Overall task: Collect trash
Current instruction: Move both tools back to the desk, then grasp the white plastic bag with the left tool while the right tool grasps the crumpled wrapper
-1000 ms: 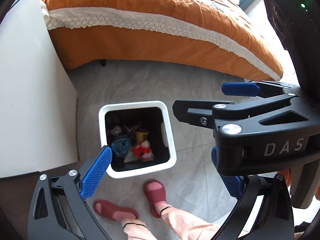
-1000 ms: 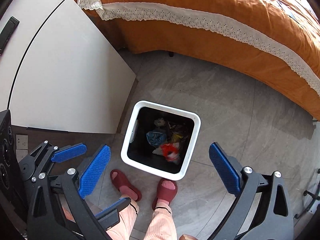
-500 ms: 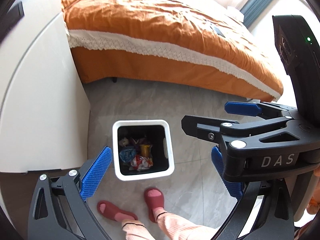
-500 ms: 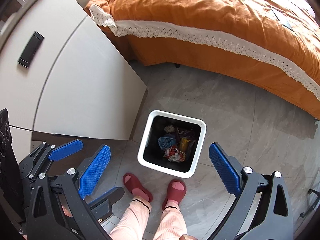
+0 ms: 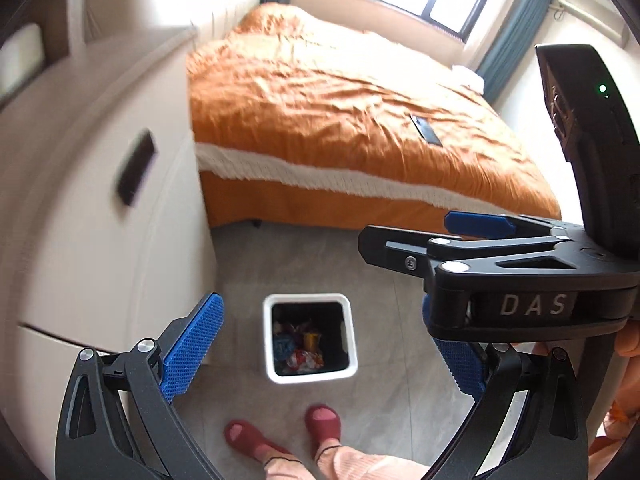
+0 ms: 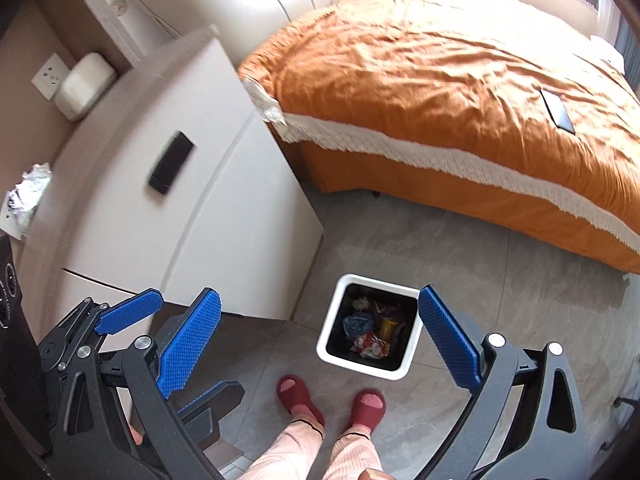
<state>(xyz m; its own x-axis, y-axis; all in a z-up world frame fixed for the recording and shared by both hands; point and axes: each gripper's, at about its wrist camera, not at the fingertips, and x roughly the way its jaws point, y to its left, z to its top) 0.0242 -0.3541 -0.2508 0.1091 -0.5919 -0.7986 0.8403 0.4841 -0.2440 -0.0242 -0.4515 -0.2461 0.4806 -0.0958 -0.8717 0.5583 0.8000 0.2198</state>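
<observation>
A white square trash bin (image 5: 269, 340) (image 6: 412, 342) stands on the grey floor by my feet, with several crumpled wrappers (image 5: 298, 347) (image 6: 370, 331) inside. My left gripper (image 5: 324, 346) is open and empty, high above the bin. My right gripper (image 6: 320, 340) is open and empty, also high above it. The right gripper's black body (image 5: 516, 276) crosses the left wrist view. The left gripper's blue fingers (image 6: 132, 312) show at the lower left of the right wrist view. A crumpled silver wrapper (image 6: 26, 194) lies at the nightstand's left edge.
A white nightstand (image 6: 168, 216) stands left of the bin, with a black remote (image 6: 171, 163) and a white box (image 6: 84, 85) on it. A bed with an orange cover (image 6: 440, 64) fills the right, a dark phone (image 6: 557, 112) on it. My red slippers (image 6: 298, 394) are below the bin.
Both grippers have risen and tilted up, so the bin looks smaller and lower. The nightstand top, the bed top and the window have come into view. Both stay open.
</observation>
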